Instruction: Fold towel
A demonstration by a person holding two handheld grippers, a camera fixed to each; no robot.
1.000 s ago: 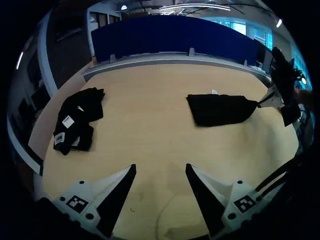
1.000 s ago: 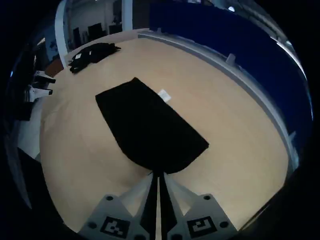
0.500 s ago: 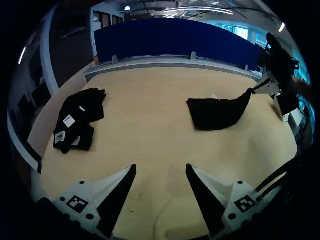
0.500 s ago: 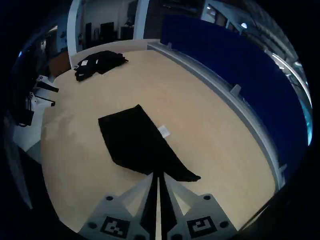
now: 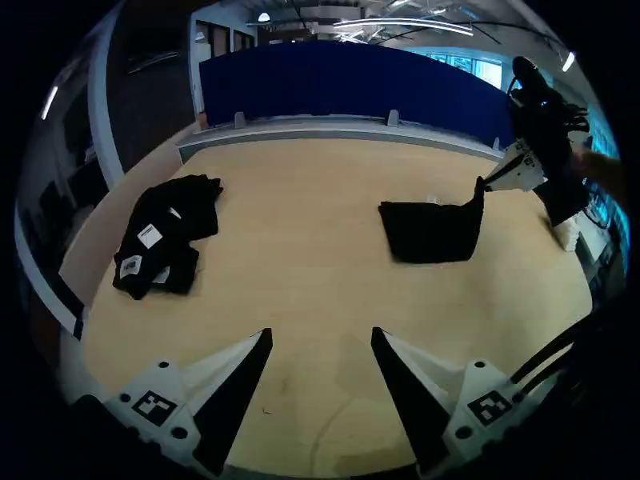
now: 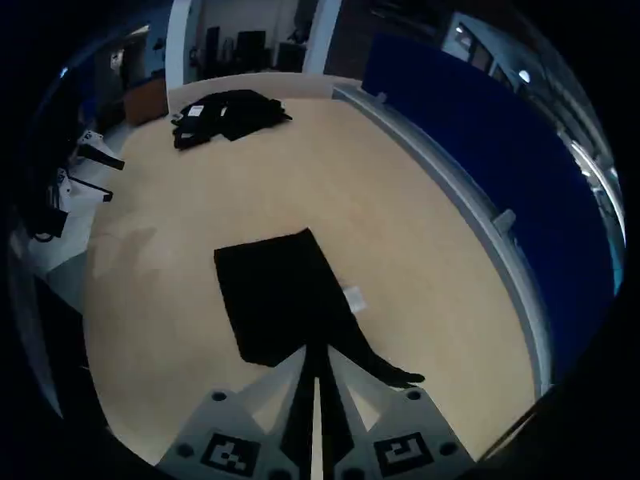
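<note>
Towel (image 6: 276, 300) lies on the wooden table (image 6: 200, 184), 1 end lifted and pinched by the right gripper (image 6: 317, 354); the left gripper (image 5: 320, 332) hovers, jaws spread.

On the left gripper (image 5: 320, 332), two white wedge-shaped fingers (image 5: 192, 384) faced with black pads are noted. Each is marked with a square black-and-white tag and dark round screws. Black cables (image 5: 552, 352) are seen alongside. The right gripper (image 6: 317, 352) is built and tagged alike.
</note>
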